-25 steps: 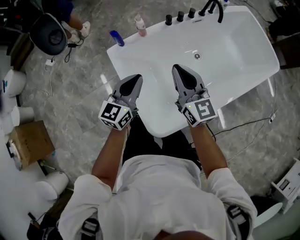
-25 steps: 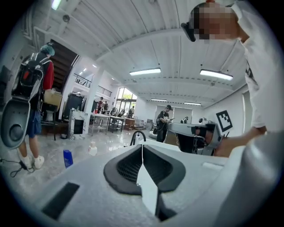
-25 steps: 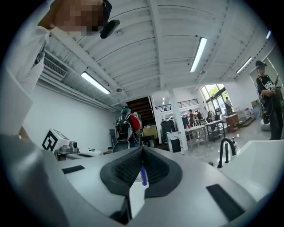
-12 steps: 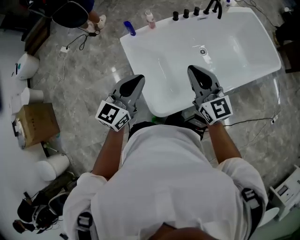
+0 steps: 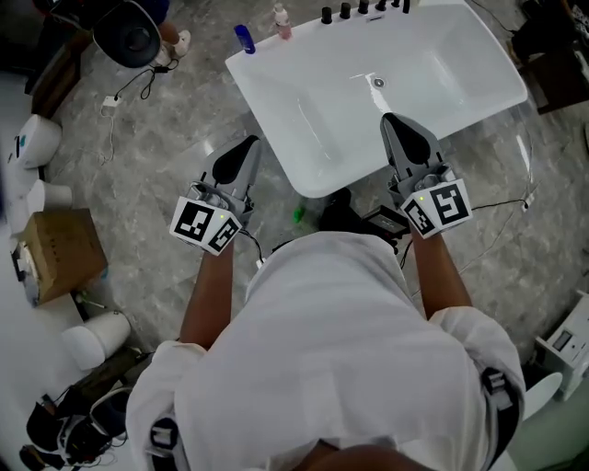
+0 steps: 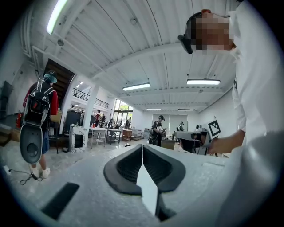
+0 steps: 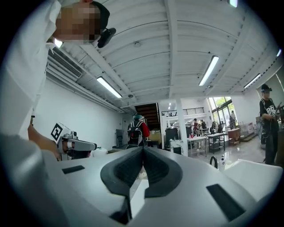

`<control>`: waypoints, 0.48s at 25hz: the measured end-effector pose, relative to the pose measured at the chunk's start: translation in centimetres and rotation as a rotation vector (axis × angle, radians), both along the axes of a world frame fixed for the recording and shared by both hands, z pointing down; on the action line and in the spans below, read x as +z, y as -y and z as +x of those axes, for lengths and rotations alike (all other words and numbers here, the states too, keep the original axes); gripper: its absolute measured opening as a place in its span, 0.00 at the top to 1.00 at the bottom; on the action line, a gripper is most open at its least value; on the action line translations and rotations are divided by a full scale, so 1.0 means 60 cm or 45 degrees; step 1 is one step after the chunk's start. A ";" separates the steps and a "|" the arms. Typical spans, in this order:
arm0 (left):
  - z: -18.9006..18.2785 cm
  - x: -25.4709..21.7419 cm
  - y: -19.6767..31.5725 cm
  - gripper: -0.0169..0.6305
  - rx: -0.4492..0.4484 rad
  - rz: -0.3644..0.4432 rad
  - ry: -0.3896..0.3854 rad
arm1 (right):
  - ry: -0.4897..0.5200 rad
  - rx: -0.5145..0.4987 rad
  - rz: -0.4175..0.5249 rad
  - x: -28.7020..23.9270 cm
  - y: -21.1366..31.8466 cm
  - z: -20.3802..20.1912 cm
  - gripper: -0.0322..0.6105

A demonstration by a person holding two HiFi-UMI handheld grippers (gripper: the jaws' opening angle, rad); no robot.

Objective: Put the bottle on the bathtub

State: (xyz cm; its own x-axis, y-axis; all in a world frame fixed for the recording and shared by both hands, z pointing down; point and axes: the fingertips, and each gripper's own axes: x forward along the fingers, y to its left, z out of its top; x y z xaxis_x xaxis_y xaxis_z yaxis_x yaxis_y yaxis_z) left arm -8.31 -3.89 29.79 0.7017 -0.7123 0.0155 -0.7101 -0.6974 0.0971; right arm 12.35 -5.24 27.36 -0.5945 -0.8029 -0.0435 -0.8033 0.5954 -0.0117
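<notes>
Only your head view shows the bathtub [image 5: 460, 64] and the bottles. A pink bottle [image 5: 281, 20] and a blue bottle [image 5: 244, 39] sit on the tub's rim at its far left corner, near each other but apart, at about 11 o'clock in that view and well apart from both of your grippers. There your left gripper [image 5: 241, 152] hangs over the grey floor [image 5: 138, 184] at 9 o'clock of the tub's near end, and your right gripper [image 5: 398, 129] shows over that near end.

The gripper views show none of that corner. They look level across the room, at ceiling lights [image 6: 136, 86] and a person with a backpack [image 6: 39, 116]. Each also catches the other gripper: the right one at 3 o'clock in the left gripper view, the left one at 9 o'clock in the right gripper view.

Both pairs of jaws are pressed fully together, tip to tip. Nothing sits between them and neither gripper touches anything.
</notes>
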 end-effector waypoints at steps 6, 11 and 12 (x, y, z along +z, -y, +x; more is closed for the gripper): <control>-0.062 0.026 -0.151 0.95 -0.021 -0.022 -0.066 | -0.009 -0.017 -0.048 0.023 -0.152 -0.056 0.93; -0.078 0.082 -0.253 0.95 -0.049 -0.110 -0.136 | -0.020 0.044 -0.115 0.035 -0.251 -0.046 0.93; -0.070 0.092 -0.268 0.95 -0.048 -0.124 -0.144 | -0.025 0.051 -0.128 0.040 -0.266 -0.037 0.93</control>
State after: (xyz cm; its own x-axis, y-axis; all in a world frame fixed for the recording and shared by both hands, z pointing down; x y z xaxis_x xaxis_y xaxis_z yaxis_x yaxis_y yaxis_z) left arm -12.53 12.21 35.33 0.6759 -0.7369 0.0082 -0.7160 -0.6540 0.2442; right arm 10.12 10.71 29.77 -0.5620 -0.8256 0.0502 -0.8270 0.5597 -0.0537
